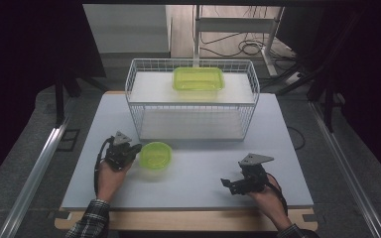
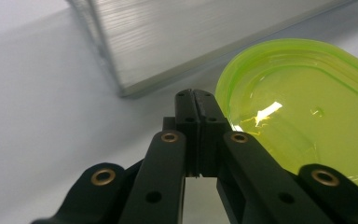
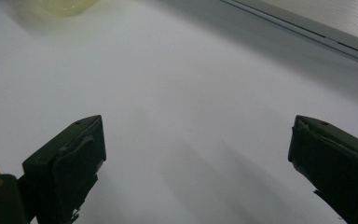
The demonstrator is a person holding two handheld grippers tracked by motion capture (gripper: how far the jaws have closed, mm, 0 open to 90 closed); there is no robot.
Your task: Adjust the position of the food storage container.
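High view, my entry for the table (image 1: 193,183): one pale grey top, me working both tongs from the near edge.

Item one, bowl (image 1: 156,155): green, see-through, upright on the table at about 8 o'clock from the table's middle, just in front of the rack's near left corner.

Item two, left tongs (image 1: 134,148): at 9 o'clock of the bowl, tips at its rim. Left gripper view shows the jaws pressed flat together with nothing between them, the bowl (image 2: 303,116) lying just off their right side; I cannot tell whether the tips touch it.

Item three, right tongs (image 1: 226,183): at 5 o'clock on the table, well apart from the bowl. Right gripper view shows the jaws spread wide over bare table, empty, with the bowl (image 3: 67,5) a faint green patch at 11 o'clock.

Item four, rack (image 1: 193,99): white wire, at 12 o'clock on the table, with a shelf inside.

Item five, box (image 1: 198,79): green, lidded, on the rack's shelf, at 12 o'clock from the bowl.
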